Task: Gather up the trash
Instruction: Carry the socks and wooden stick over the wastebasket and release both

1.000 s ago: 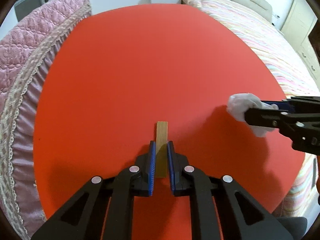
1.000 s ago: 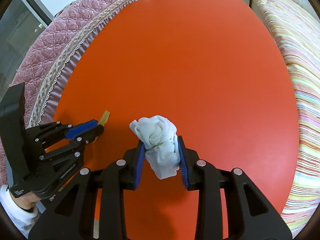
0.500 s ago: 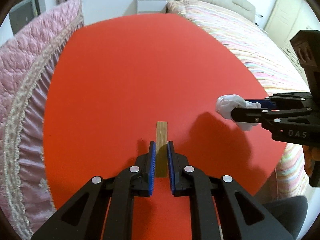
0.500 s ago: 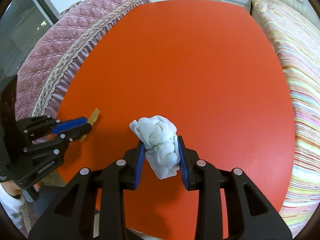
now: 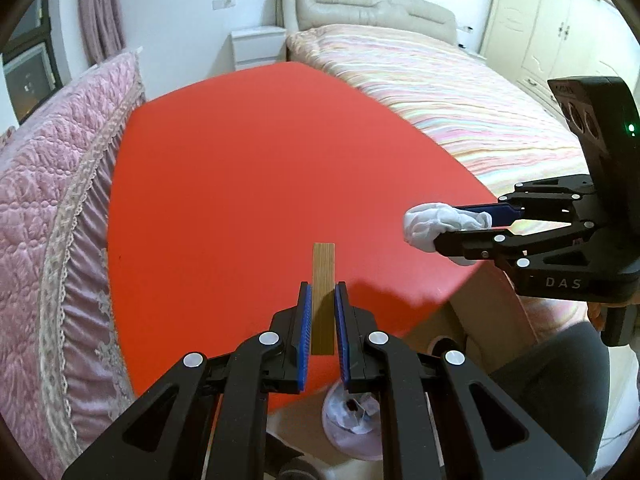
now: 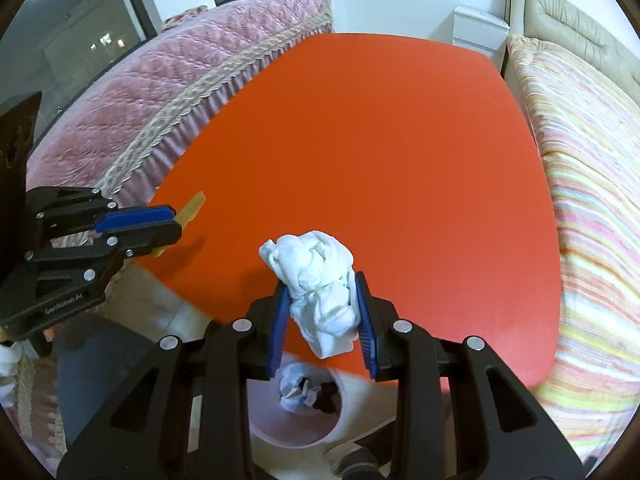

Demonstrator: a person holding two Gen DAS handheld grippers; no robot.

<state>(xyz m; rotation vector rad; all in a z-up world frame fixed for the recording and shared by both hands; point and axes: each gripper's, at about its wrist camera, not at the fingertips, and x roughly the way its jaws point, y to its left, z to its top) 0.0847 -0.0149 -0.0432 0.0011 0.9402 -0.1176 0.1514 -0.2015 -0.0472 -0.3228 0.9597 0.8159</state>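
My left gripper [image 5: 322,292] is shut on a flat tan wooden strip [image 5: 323,280] that sticks out forward between its blue pads, above the near edge of the red table [image 5: 260,152]. My right gripper [image 6: 320,284] is shut on a crumpled white tissue wad [image 6: 316,276]. Each gripper shows in the other's view: the right gripper [image 5: 472,224] with the tissue wad [image 5: 432,222] at the right, the left gripper [image 6: 168,222] with the strip [image 6: 192,206] at the left. Below the table edge stands a pale pink trash bin [image 6: 296,420] holding crumpled paper, the same bin [image 5: 352,420] partly hidden behind my left fingers.
A pink quilted bed [image 5: 52,184] runs along the table's left side, a striped bed [image 5: 460,100] along its right. A white nightstand [image 5: 258,46] stands beyond the table. A dark chair seat [image 5: 560,380] sits at the lower right, close to the bin.
Both grippers have pulled back and risen from over the table to its near edge, still holding the strip and the tissue. The bin and floor have come into view below.
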